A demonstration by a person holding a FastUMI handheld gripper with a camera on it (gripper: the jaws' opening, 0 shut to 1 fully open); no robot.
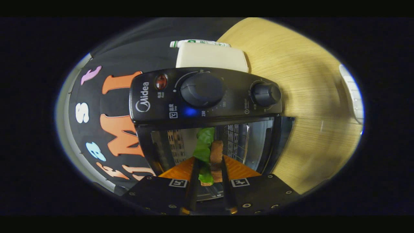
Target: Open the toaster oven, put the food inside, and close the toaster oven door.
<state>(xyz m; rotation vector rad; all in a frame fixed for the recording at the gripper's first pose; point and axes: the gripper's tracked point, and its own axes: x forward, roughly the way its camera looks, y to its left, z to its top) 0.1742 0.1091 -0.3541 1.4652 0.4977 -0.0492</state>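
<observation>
The black toaster oven [207,97] stands just ahead, and I see it rolled sideways, so its control panel lies above the cavity. The shiny cavity [258,139] is open, with a wire rack [237,139] inside. My gripper [209,159] is shut on the food: a green lettuce leaf [203,144] against a brown slice [216,153], held upright between both fingers. The food's far end reaches toward the cavity mouth; I cannot tell how deep it is. An orange surface [241,170] lies just beyond the fingers.
The panel carries a large knob [202,89], a smaller knob [266,94] and a red lamp [161,81]. Behind the oven sit a cream box [212,56] and a white bottle [200,42]. The wooden table [297,84] stretches beyond, with a white object [354,97] at its far side.
</observation>
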